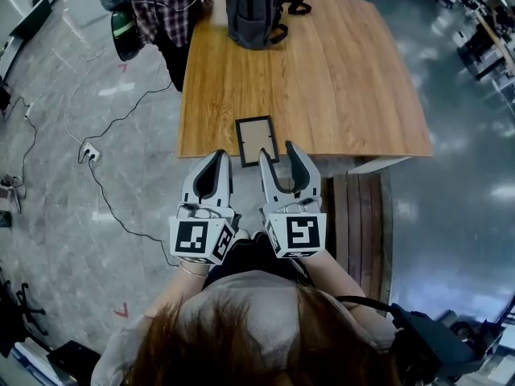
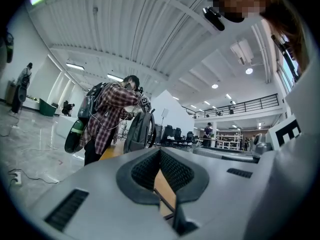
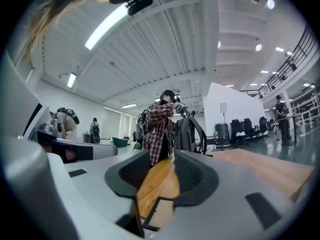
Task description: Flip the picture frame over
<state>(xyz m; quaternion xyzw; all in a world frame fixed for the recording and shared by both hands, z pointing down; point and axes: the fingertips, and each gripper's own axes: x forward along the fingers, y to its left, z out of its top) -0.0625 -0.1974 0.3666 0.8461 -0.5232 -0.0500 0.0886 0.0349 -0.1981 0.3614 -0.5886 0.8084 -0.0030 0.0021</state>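
Picture frame (image 1: 257,140) lies flat by the desk's (image 1: 338,71) near edge, which face up I can't tell, so flip's either done or unstarted; my left tool (image 1: 217,158) is closed and empty, right tool (image 1: 277,149) open and empty.

Backpack (image 1: 256,14) cut off by top edge, picture frame (image 1: 256,137) corner behind right gripper (image 1: 278,149)

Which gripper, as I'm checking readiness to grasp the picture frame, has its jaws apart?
The right gripper: its jaw tips stand clearly apart with nothing gripped, while the tips of the left gripper meet.
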